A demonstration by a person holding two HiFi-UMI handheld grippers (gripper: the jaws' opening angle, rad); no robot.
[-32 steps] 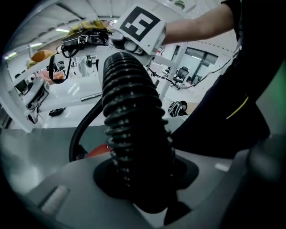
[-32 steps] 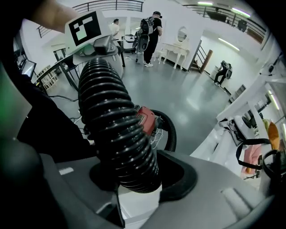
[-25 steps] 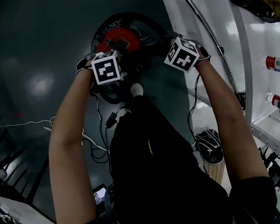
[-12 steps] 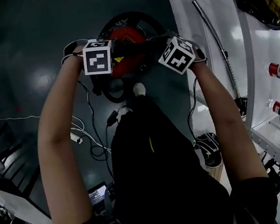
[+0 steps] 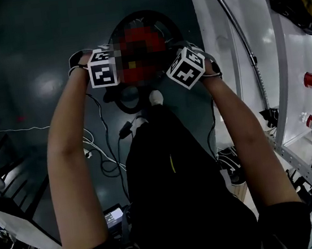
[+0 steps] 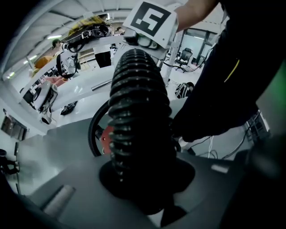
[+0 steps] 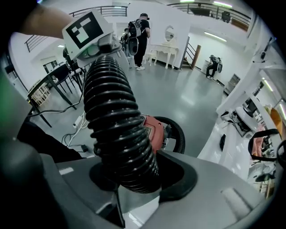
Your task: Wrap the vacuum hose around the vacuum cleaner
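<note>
**A:** Vacuum hose (image 7: 116, 129): where is it, and why held so?

**B:** Just above the vacuum cleaner (image 7: 154, 129), spanning both tongs. The left tongs (image 6: 147, 188) and right tongs (image 7: 134, 179) each clamp its ribbed tube, likely to steer a loop around the body.

**A:** Room to move?

**B:** Open floor (image 5: 32, 52) beyond the vacuum cleaner. A table (image 5: 213, 39) edge runs close beside it, and cables (image 5: 105, 150) lie on the person's side.

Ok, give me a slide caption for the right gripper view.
Right gripper shut on the black ribbed vacuum hose, held above the red vacuum cleaner on the floor.
</note>
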